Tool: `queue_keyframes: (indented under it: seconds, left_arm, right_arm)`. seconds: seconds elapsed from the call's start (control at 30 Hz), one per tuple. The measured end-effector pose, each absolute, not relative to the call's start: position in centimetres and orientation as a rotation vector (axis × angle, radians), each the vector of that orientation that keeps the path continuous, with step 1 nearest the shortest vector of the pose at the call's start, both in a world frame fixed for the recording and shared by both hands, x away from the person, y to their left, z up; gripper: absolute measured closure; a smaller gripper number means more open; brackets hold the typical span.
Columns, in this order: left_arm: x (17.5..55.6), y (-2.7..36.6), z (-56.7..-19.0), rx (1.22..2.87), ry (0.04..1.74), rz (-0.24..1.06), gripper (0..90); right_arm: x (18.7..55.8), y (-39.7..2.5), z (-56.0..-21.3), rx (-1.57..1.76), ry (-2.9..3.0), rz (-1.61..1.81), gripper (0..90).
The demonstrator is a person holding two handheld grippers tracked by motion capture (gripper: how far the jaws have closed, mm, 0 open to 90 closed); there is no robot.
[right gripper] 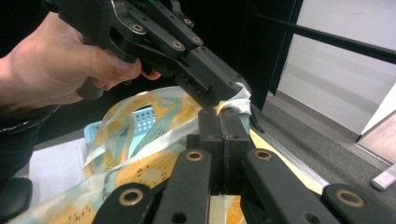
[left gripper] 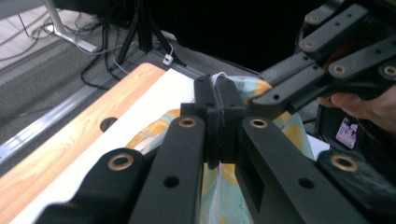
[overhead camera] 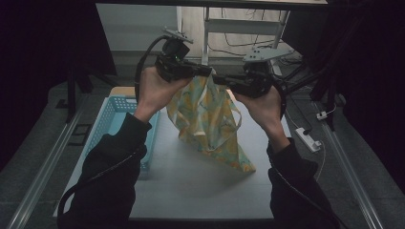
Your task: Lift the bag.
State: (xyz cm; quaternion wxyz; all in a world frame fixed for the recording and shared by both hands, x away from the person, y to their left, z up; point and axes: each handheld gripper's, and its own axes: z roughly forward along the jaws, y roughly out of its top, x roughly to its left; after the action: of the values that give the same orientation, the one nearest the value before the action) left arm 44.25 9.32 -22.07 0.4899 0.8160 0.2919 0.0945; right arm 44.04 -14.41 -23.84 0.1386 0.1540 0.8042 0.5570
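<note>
A yellow and pale-blue patterned cloth bag [overhead camera: 210,121] hangs above the white table [overhead camera: 191,186], held up by its top edge. My left gripper [overhead camera: 206,71] is shut on that edge, and my right gripper [overhead camera: 217,78] is shut on it right beside, tips almost touching. In the left gripper view my jaws [left gripper: 218,91] pinch the fabric [left gripper: 254,86], with the other gripper [left gripper: 327,70] coming in from the right. In the right gripper view my jaws [right gripper: 223,116] clamp a pale strap [right gripper: 236,102], and the cloth [right gripper: 140,154] drapes down to the left. The bag's lowest corner [overhead camera: 246,167] touches the table.
A light-blue plastic basket [overhead camera: 112,119] stands at the table's left, partly behind my left forearm. A wooden strip [left gripper: 65,144] edges the table's far side. A white power strip [overhead camera: 308,138] and cables lie on the floor to the right. Metal rails run along both table sides.
</note>
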Motion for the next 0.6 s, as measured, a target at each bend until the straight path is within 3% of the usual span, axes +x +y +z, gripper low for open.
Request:
queue_keyframes:
  seconds: [0.6]
  left_arm:
    - [43.2,10.1,-19.8,1.948,0.694,0.36,89.6]
  right_arm:
    - [43.0,-12.5,-21.1,0.364,2.286,1.598,90.0]
